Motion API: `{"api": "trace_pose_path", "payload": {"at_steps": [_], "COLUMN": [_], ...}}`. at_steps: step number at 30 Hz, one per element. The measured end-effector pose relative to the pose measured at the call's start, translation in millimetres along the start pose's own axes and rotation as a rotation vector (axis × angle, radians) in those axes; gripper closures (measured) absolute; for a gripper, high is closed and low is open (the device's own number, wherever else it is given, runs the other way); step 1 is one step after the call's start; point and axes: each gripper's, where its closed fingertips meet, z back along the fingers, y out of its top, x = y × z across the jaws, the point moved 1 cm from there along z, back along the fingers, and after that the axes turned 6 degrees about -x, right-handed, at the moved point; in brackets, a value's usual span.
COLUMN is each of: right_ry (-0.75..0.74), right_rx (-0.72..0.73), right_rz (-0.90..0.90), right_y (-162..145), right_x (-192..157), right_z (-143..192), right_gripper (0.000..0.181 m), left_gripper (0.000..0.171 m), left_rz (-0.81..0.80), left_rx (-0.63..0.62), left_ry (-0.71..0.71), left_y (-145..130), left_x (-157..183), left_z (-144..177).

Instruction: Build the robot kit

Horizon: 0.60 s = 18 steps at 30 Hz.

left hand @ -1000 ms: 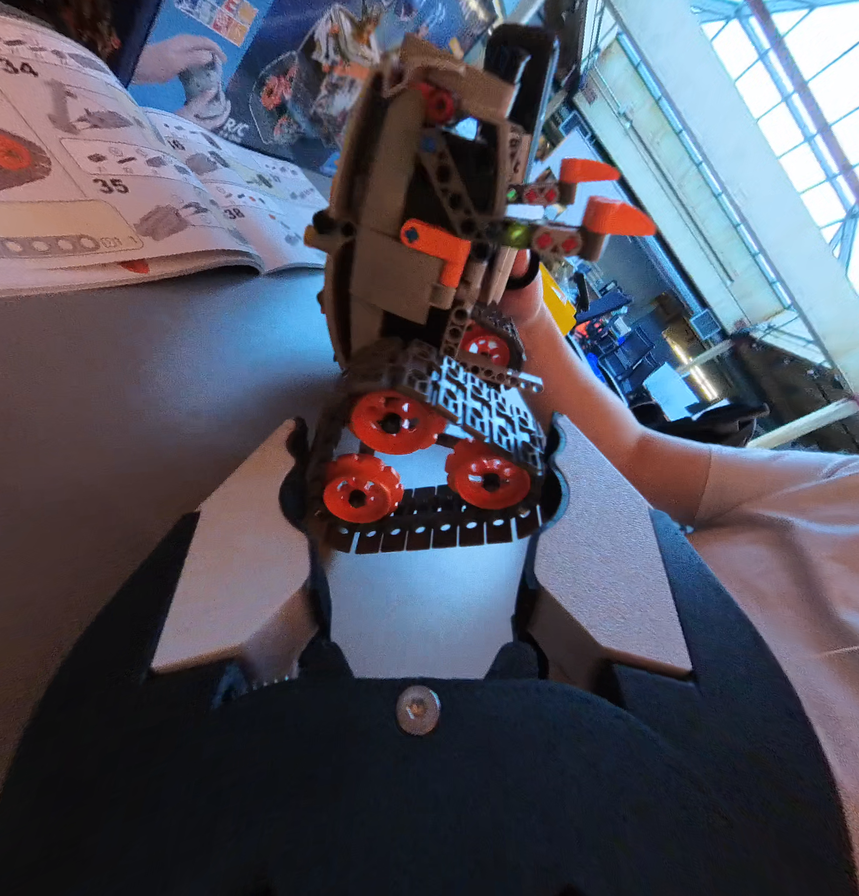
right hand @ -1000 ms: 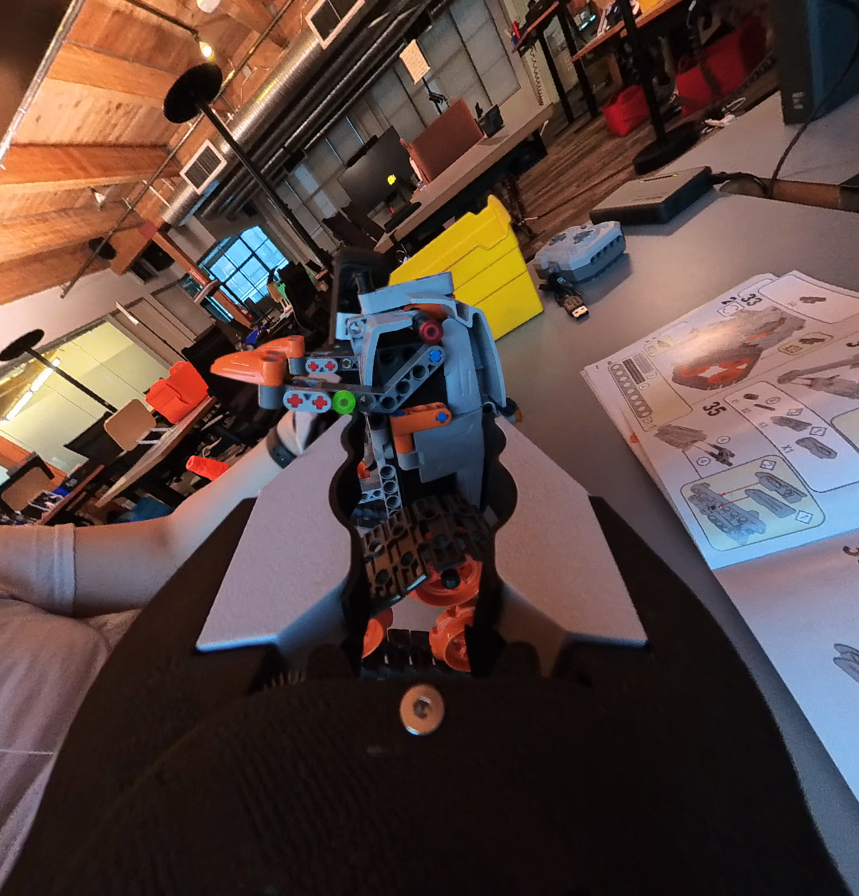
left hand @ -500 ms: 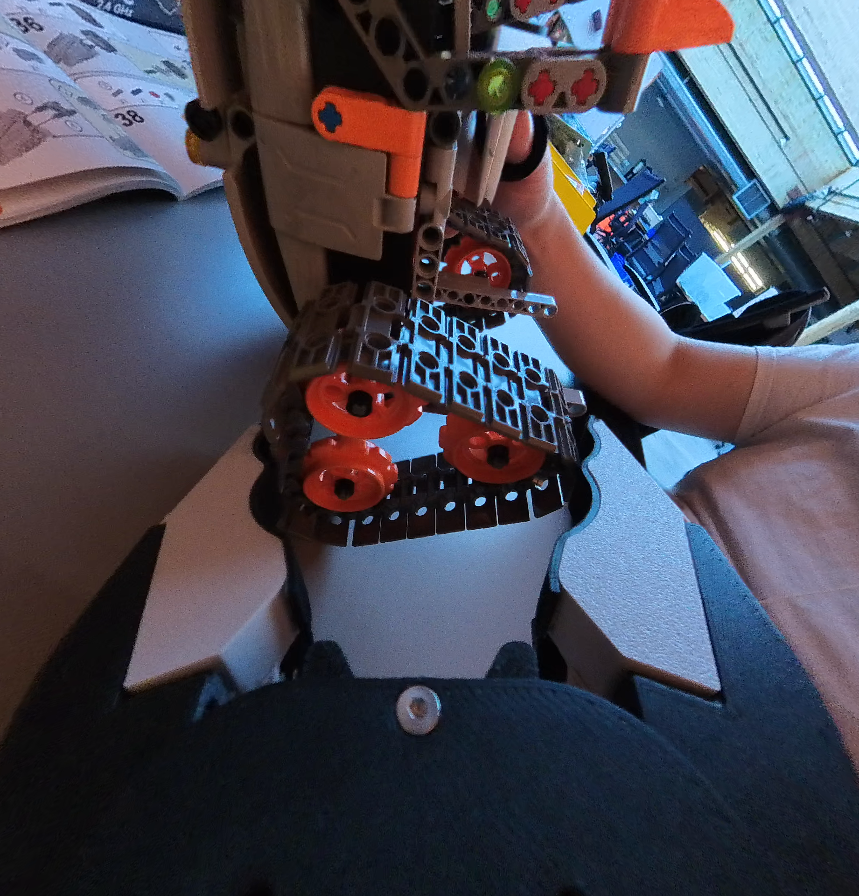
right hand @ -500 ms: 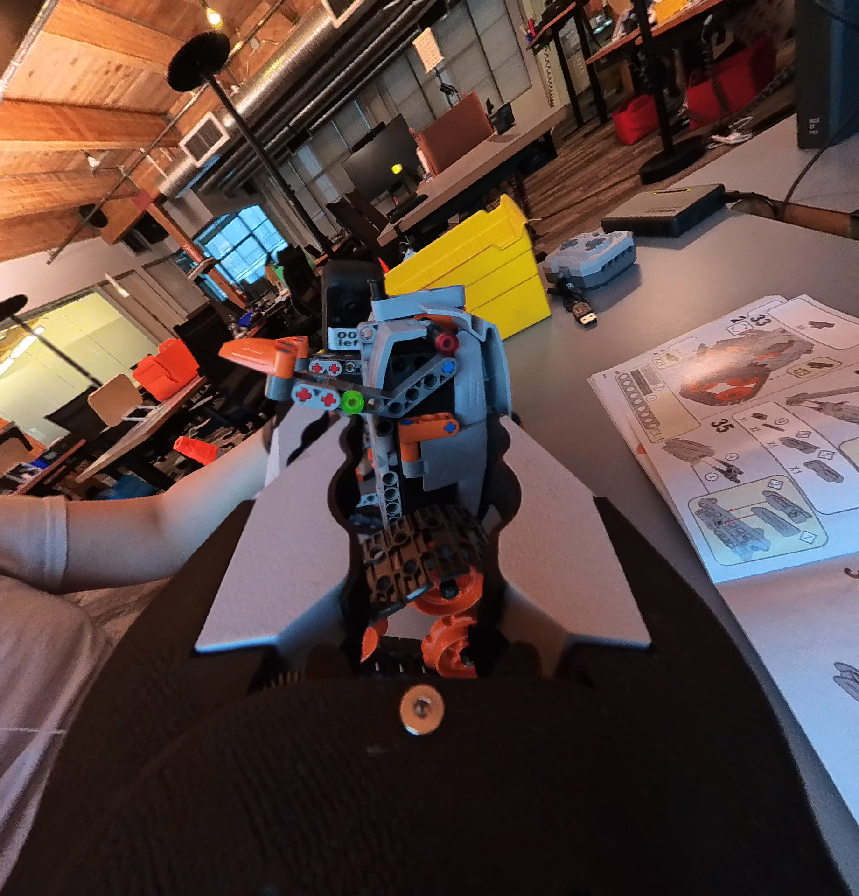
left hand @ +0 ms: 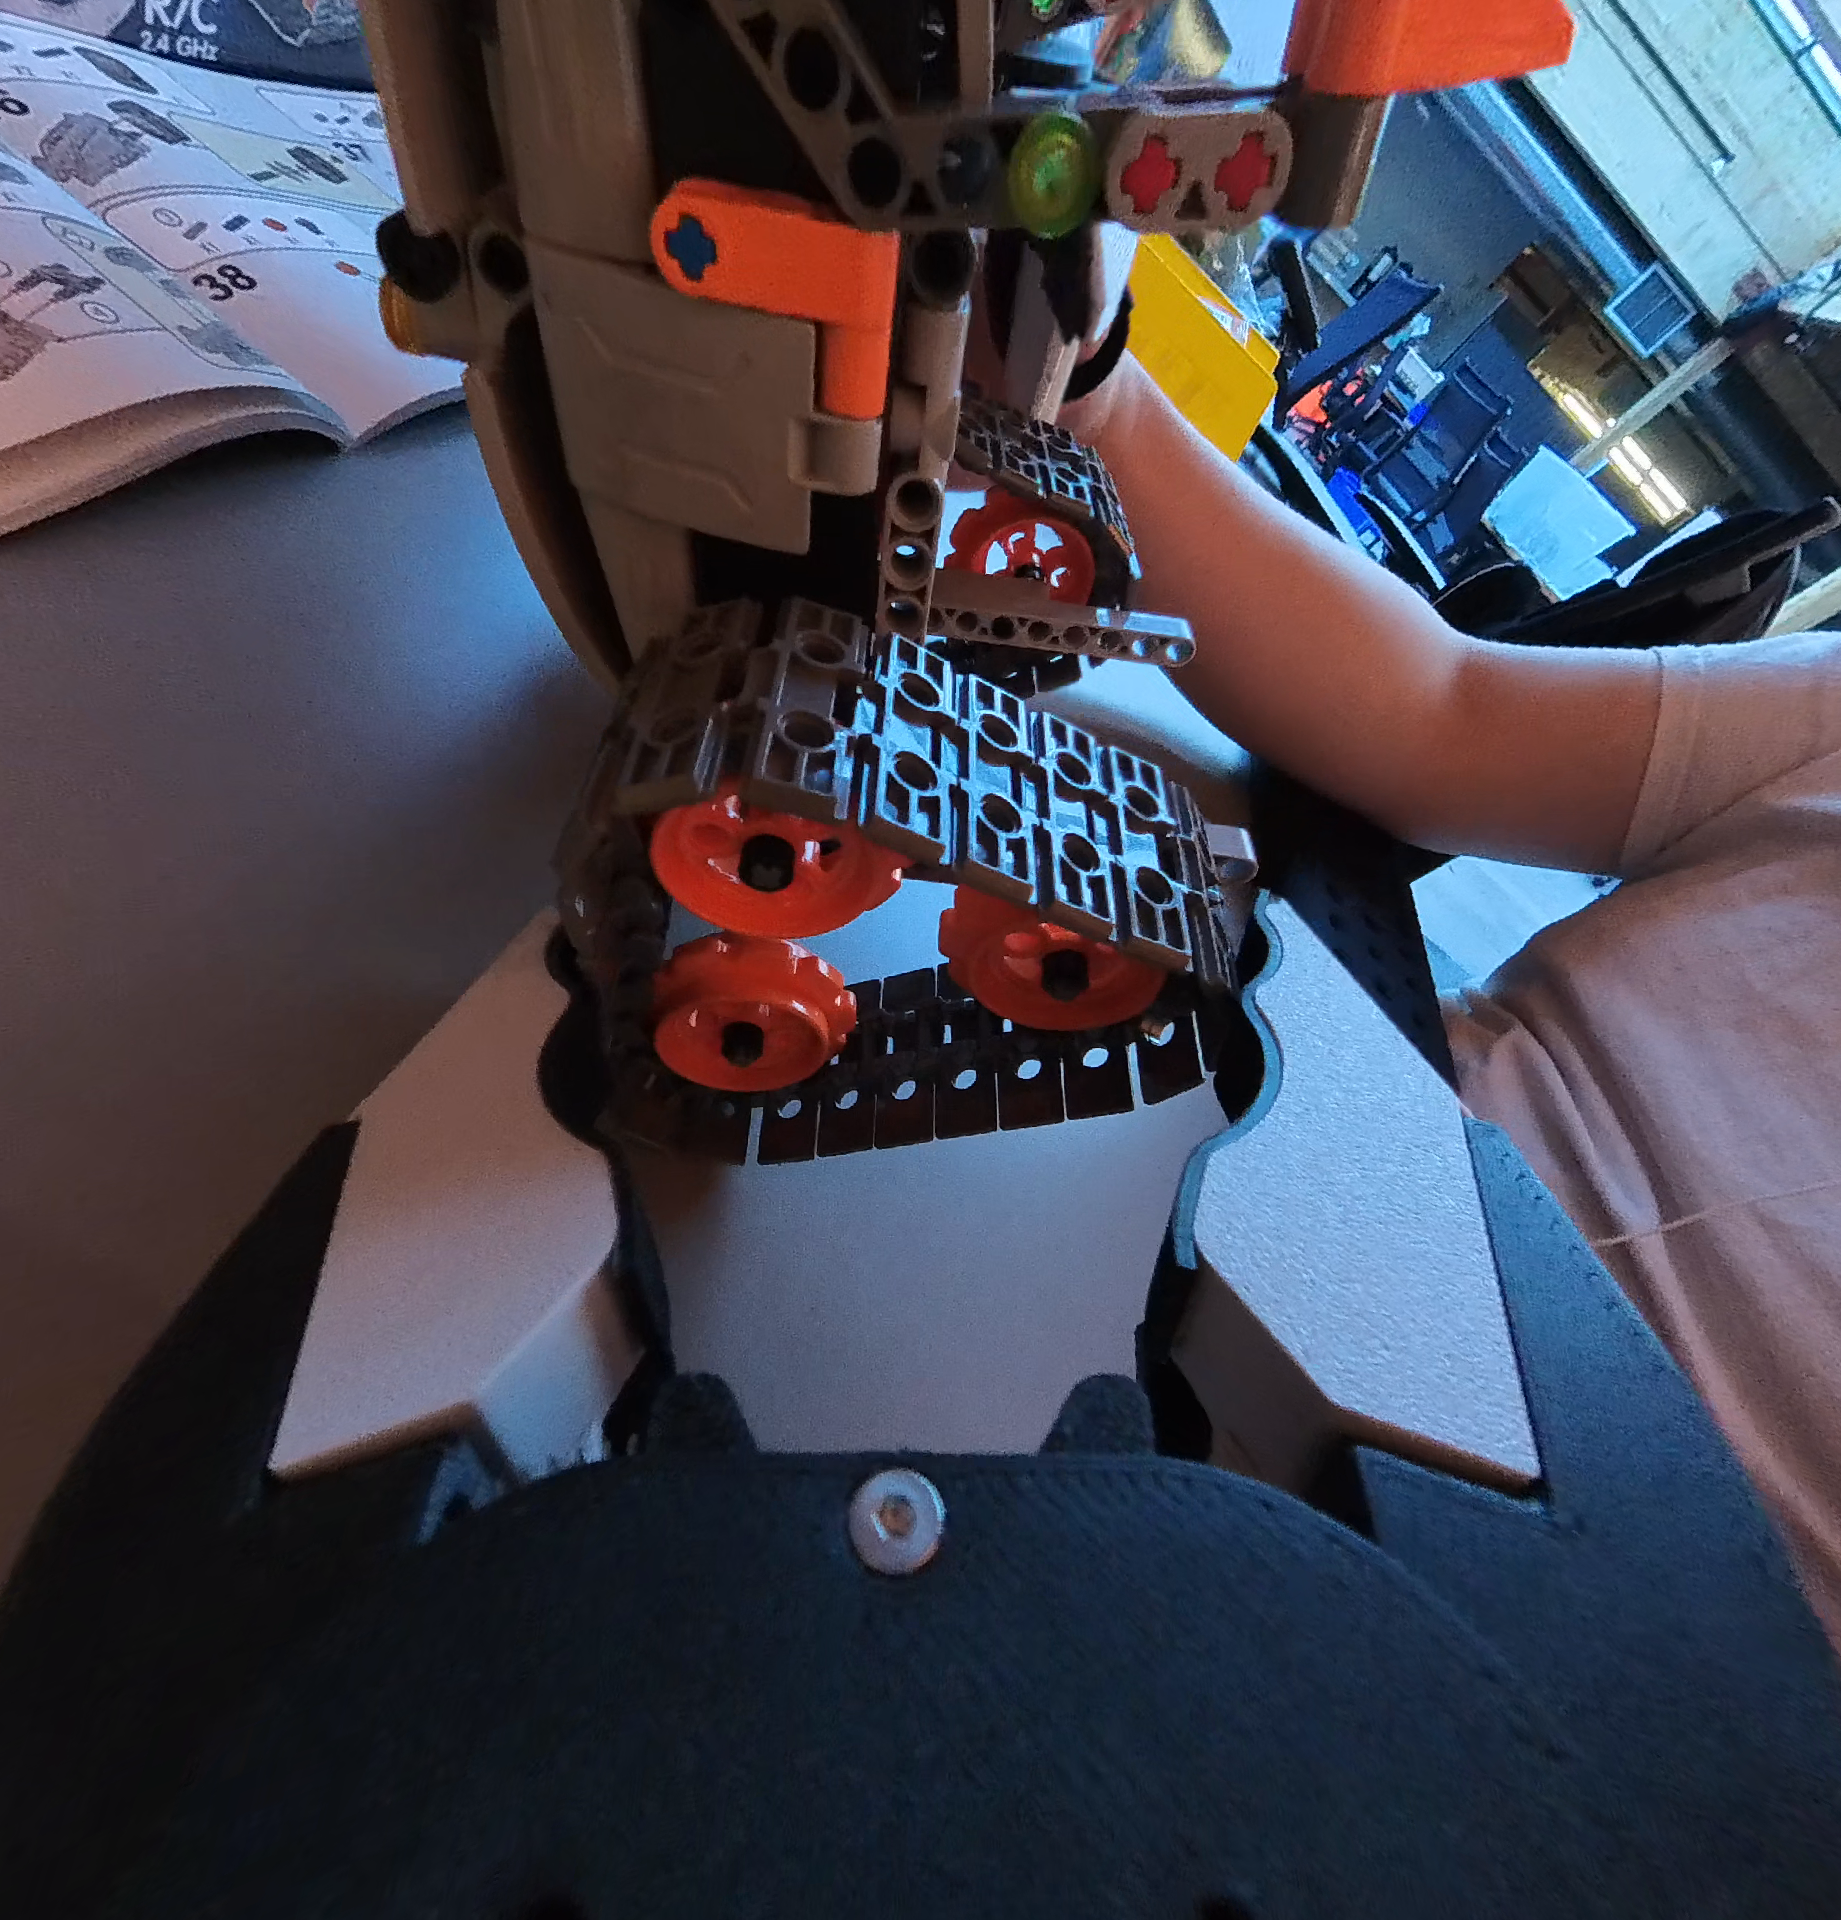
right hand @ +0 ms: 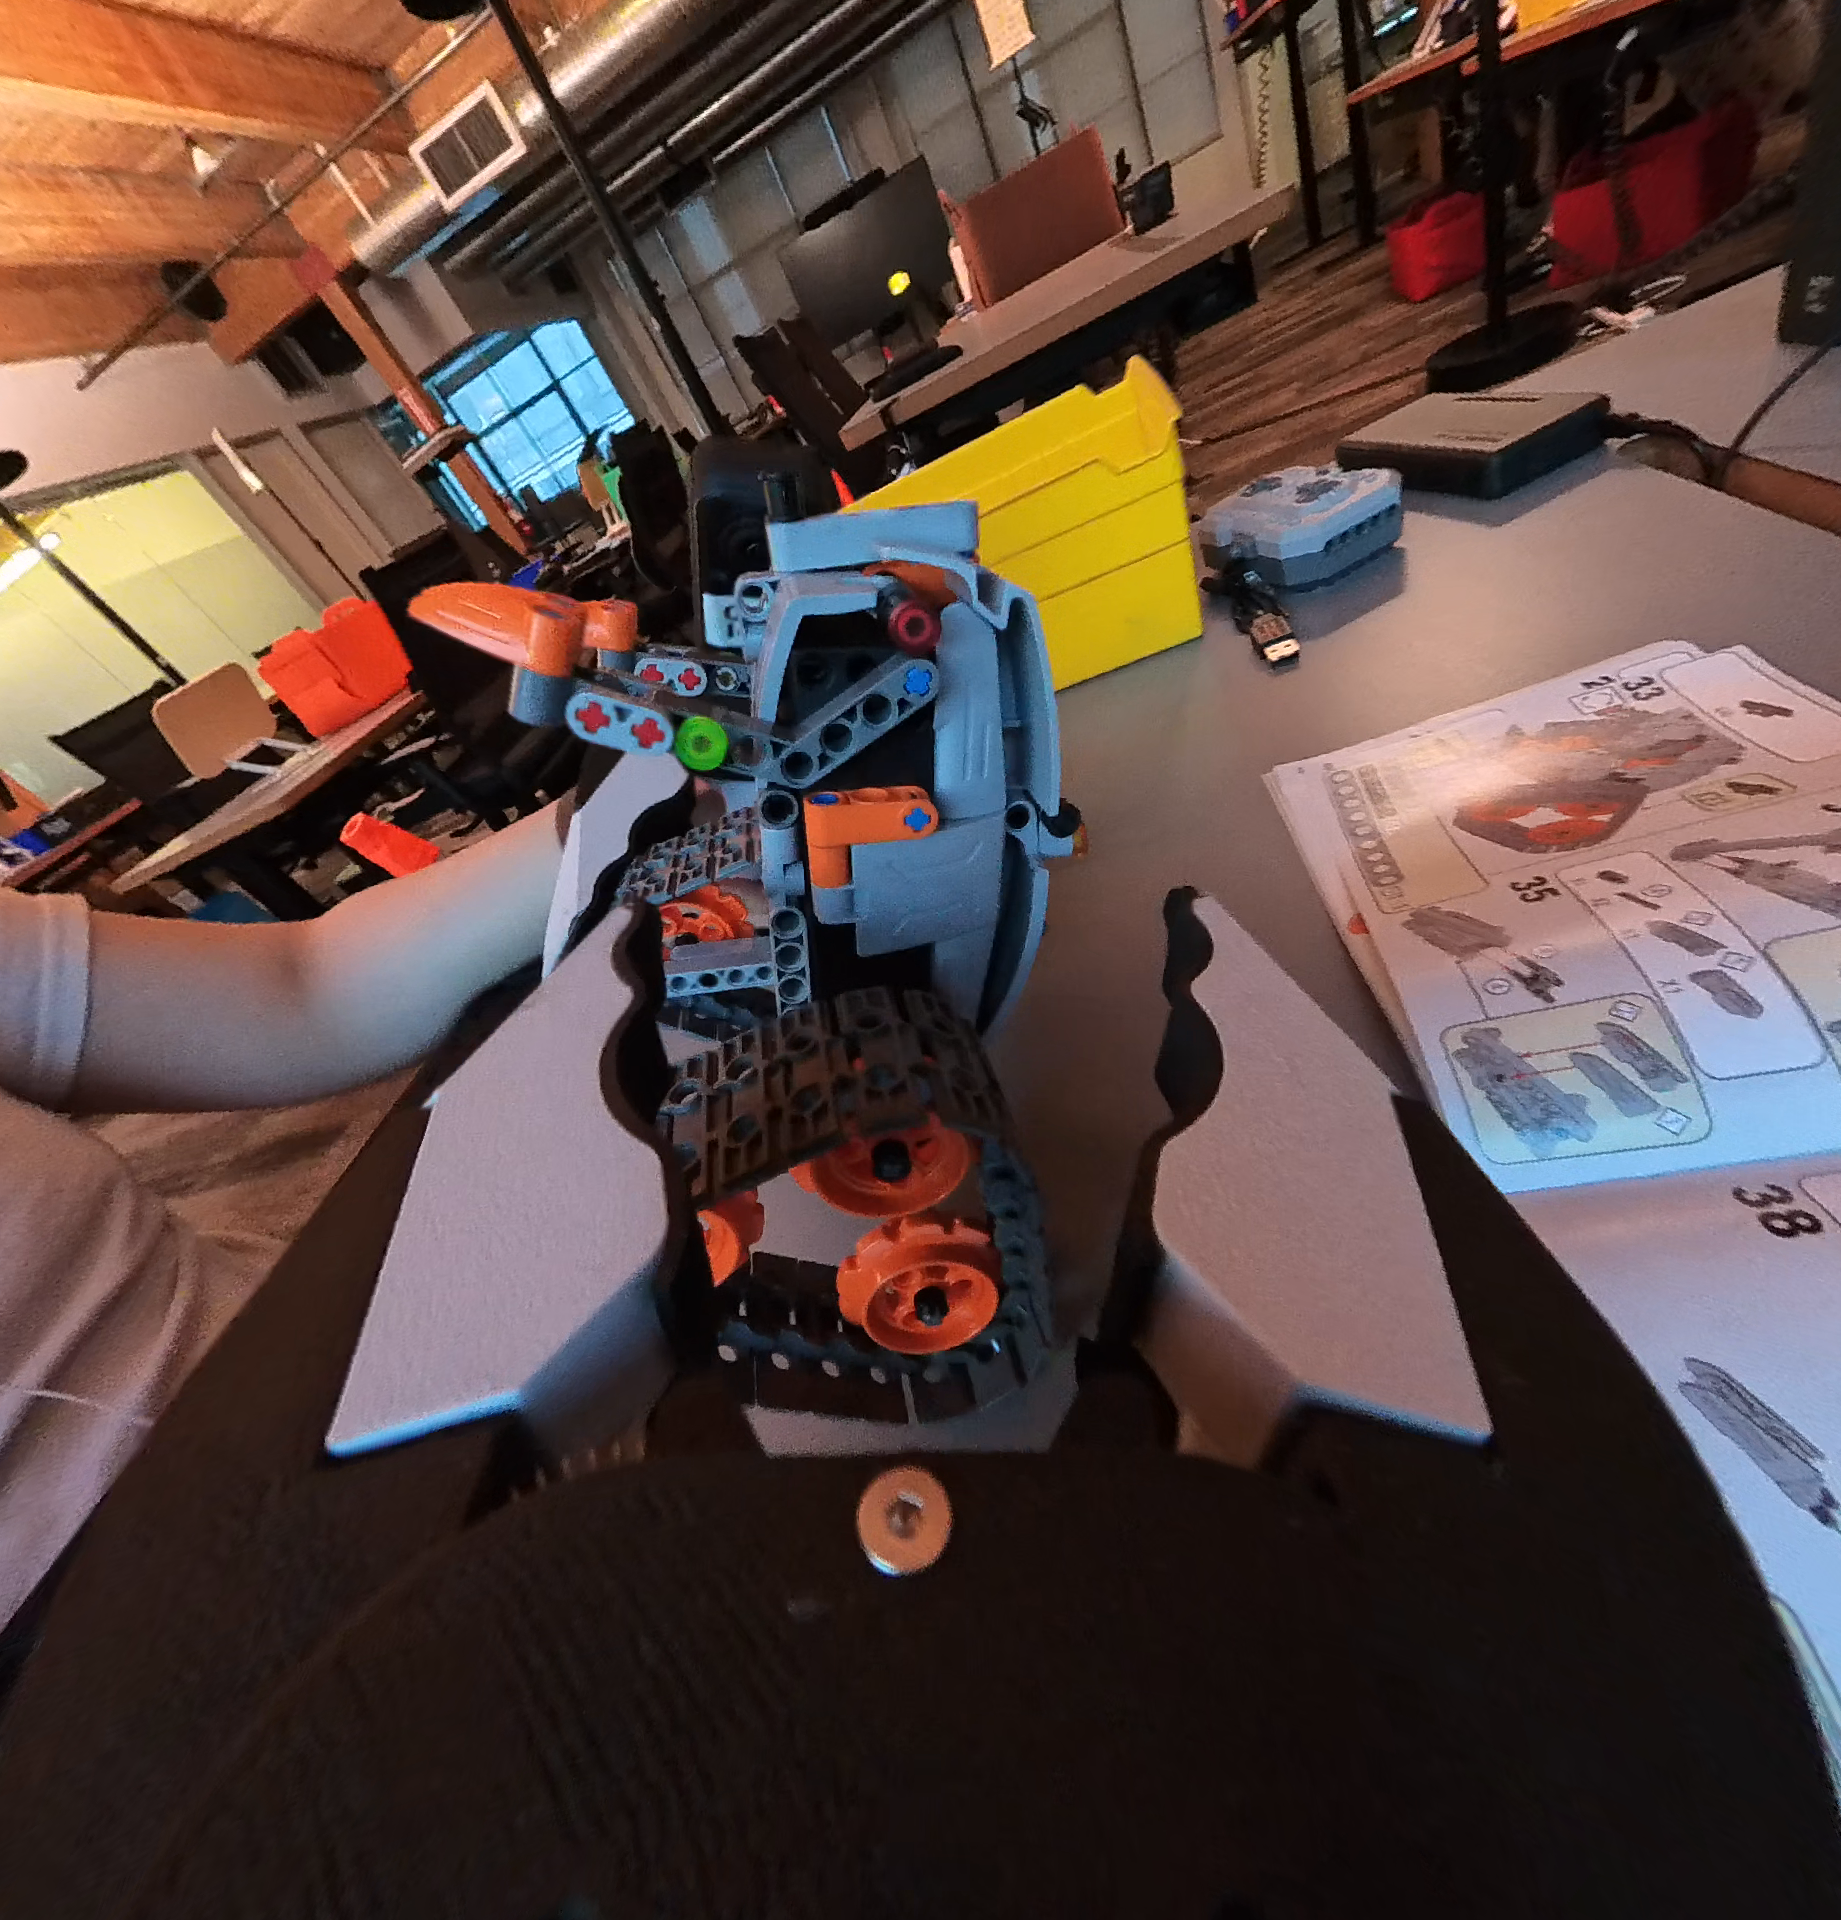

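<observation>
A grey, black and orange brick-built tracked vehicle [left hand: 687, 395] stands on end above the grey table [left hand: 220, 779]. My left gripper [left hand: 916, 935] is shut on one of its black tracks [left hand: 947, 790], a finger pressed against each end, around three orange wheels. In the right wrist view the vehicle [right hand: 895, 883] shows its other track [right hand: 854, 1081] between the fingers of my right gripper [right hand: 905, 914]. That gripper is open: the left finger is at the track and the right finger [right hand: 1259, 1143] stands clear of it. A person's arm [right hand: 303, 997] reaches in behind the vehicle.
An open instruction booklet [right hand: 1622, 914] lies on the table to the right; it also shows in the left wrist view [left hand: 116, 260]. Farther back are a yellow bin [right hand: 1082, 540], a grey control box [right hand: 1300, 520] with a USB plug, and a flat black box [right hand: 1467, 442]. The tips of one gripper are about 11 cm away from the tips of the other.
My right gripper has opened and let go of the track it was shut on. My left gripper kept its grip, and the vehicle now looms larger and higher in its view.
</observation>
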Motion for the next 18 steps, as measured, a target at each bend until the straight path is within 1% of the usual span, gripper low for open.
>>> {"api": "trace_pose_path", "payload": {"at_steps": [2,4,6,7,9,10,13,15,16,18], "right_ry": [0.014,0.027,0.103,0.085,0.006,-0.006,-0.038,-0.06,-0.112,-0.131], "right_rx": [-0.014,0.016,0.053,0.039,-0.051,-0.088,-0.091,-0.159,-0.179,-0.207], "right_rz": [0.014,0.026,0.017,0.005,0.036,0.047,0.054,0.079,0.103,0.089], "right_y": [-0.5,6.1,14.3,14.3,4.6,1.4,10.9,6.3,5.9,5.1], "right_x": [-3.4,-7.3,-19.9,-17.8,-10.6,-11.3,-13.9,-16.5,-12.1,-11.8], "right_z": [-1.5,-0.6,2.1,2.1,-2.6,-5.7,-13.7,-20.1,-19.8,-19.1], "right_gripper": [0.083,0.082,0.082,0.082,0.083,0.083,0.096,0.104,0.112,0.113], "left_gripper": [0.052,0.052,0.052,0.052,0.052,0.052,0.051,0.051,0.051,0.05], "left_rz": [-0.029,-0.049,-0.052,-0.048,-0.052,-0.063,-0.122,-0.142,-0.14,-0.118], "left_rx": [-0.014,-0.024,-0.026,-0.024,-0.025,-0.03,-0.057,-0.069,-0.067,-0.056], "left_ry": [0.011,0.02,0.021,0.019,0.019,0.024,0.05,0.059,0.059,0.042], "left_y": [-1.8,-3.1,-3.2,-2.8,-2.9,-3.5,-6.0,-6.4,-5.9,-4.9], "left_x": [1.0,1.7,1.8,1.6,1.7,1.8,2.9,3.6,3.8,4.4], "left_z": [-0.7,-1.2,-1.3,-1.2,-1.3,-1.5,-4.2,-6.9,-7.2,-6.8]}}
